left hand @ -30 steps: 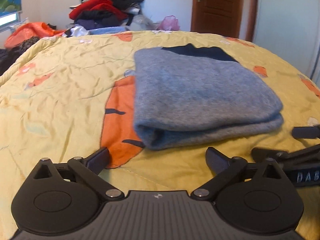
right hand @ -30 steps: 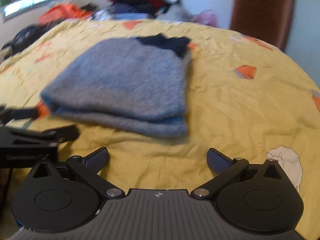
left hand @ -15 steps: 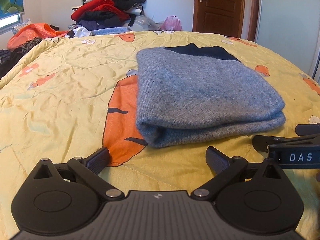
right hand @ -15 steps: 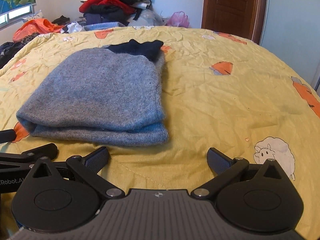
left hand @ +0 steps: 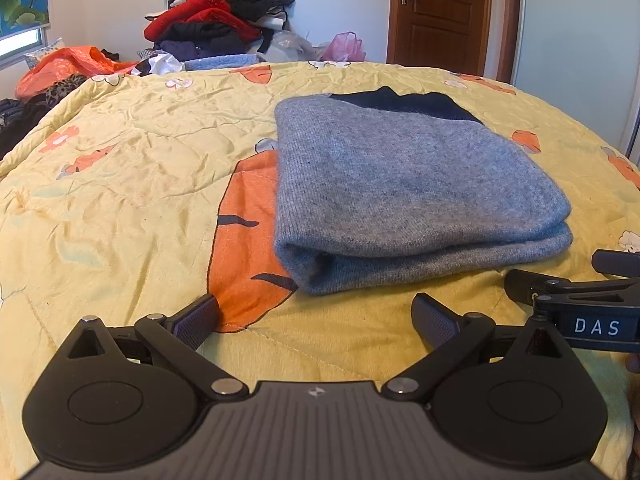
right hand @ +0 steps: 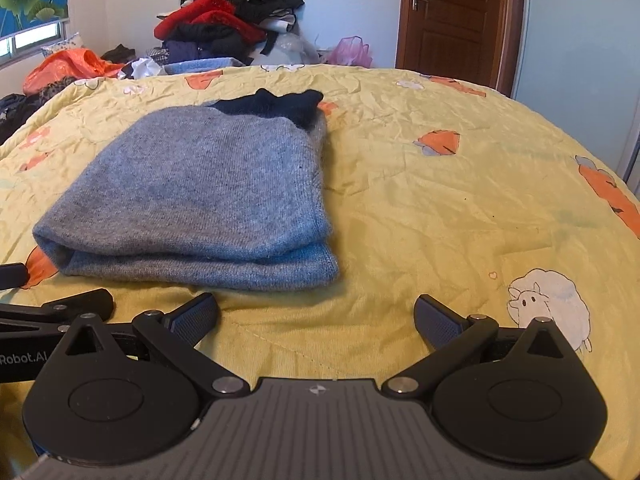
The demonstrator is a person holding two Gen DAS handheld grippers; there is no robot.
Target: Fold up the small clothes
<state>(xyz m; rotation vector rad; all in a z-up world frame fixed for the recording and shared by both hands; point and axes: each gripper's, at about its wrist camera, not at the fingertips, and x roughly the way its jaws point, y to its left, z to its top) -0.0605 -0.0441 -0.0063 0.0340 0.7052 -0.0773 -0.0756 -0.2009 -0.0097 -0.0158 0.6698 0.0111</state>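
Observation:
A grey knit sweater [left hand: 404, 192] with a dark navy part at its far end lies folded on the yellow bedspread [left hand: 120, 184]. My left gripper [left hand: 316, 316] hovers open just short of its near fold, holding nothing. In the right wrist view the same sweater [right hand: 200, 200] lies to the left of centre. My right gripper [right hand: 316, 314] is open and empty, a little back from the sweater's near right corner. Each gripper shows at the edge of the other's view: the right gripper [left hand: 560, 276] and the left gripper [right hand: 56, 292].
A heap of red, black and blue clothes [left hand: 216, 28] is piled past the bed's far edge, with an orange garment [left hand: 68, 68] at the left. A wooden door [left hand: 440, 16] stands at the back right. Bare bedspread [right hand: 460, 208] stretches right of the sweater.
Both grippers have drawn back slightly from the folded sweater and steadied; the right view, blurred a second ago, is sharp now. The sweater has not moved.

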